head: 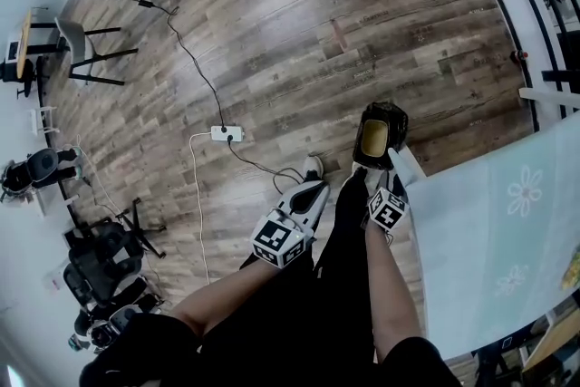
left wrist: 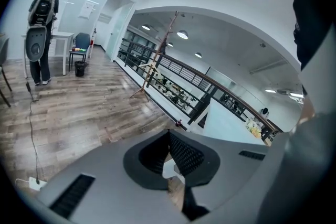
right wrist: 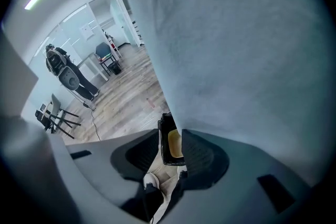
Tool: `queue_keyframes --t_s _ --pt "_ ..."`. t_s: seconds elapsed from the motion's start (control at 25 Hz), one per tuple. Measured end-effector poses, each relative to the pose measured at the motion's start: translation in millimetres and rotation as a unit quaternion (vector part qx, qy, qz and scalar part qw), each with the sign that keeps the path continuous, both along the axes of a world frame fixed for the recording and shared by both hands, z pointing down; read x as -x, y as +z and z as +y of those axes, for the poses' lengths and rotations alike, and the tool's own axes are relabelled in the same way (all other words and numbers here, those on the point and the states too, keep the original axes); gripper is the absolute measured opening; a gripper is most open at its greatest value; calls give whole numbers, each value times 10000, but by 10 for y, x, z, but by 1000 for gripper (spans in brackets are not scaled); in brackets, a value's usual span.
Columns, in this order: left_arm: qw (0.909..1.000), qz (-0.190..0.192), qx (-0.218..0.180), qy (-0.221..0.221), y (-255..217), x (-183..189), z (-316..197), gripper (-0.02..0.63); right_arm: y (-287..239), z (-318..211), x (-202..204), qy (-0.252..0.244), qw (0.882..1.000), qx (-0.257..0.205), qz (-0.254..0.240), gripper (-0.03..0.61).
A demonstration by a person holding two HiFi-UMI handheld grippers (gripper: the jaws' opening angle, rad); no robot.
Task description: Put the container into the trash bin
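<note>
- tablecloth (head: pixel 507 240) runs off the head view's edge from 3 to 5 o'clock; in the right gripper view it fills 12 to 4 o'clock, close and blurred, and hides the room behind it.
- trash bin (right wrist: pixel 172 147) shows only as a slice between the parted jaws of the right gripper (right wrist: pixel 169 136); its right side is hidden.
- pale shape (left wrist: pixel 170 170) below the meeting tips of the left gripper (left wrist: pixel 169 136): cannot be named.
- small things (left wrist: pixel 256 126) at 4 o'clock: too small to tell.
- dark chairs (head: pixel 100 263) at 8 o'clock overlap; their number is unclear.
</note>
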State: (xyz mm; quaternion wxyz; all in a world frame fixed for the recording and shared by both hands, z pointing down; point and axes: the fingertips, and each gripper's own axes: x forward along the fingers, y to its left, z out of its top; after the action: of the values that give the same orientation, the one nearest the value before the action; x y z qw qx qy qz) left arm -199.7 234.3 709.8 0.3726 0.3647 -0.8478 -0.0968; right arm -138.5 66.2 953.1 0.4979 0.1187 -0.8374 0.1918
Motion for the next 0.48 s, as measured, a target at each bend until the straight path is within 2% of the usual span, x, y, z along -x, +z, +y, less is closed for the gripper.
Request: queue_keyframes --t_s 0.24,0.4,0.48 --pt "9997 -124 -140 131 -142 -17 73 15 -190 139 -44 -100 9998 58 -139 132" --pt "9985 -224 -288 417 -284 -98 170 15 -464 207 -78 -138 9990 49 -422 132" --pt "9973 -335 -349 561 -348 -121 239 15 -571 338 -102 -341 9977 161 -569 132"
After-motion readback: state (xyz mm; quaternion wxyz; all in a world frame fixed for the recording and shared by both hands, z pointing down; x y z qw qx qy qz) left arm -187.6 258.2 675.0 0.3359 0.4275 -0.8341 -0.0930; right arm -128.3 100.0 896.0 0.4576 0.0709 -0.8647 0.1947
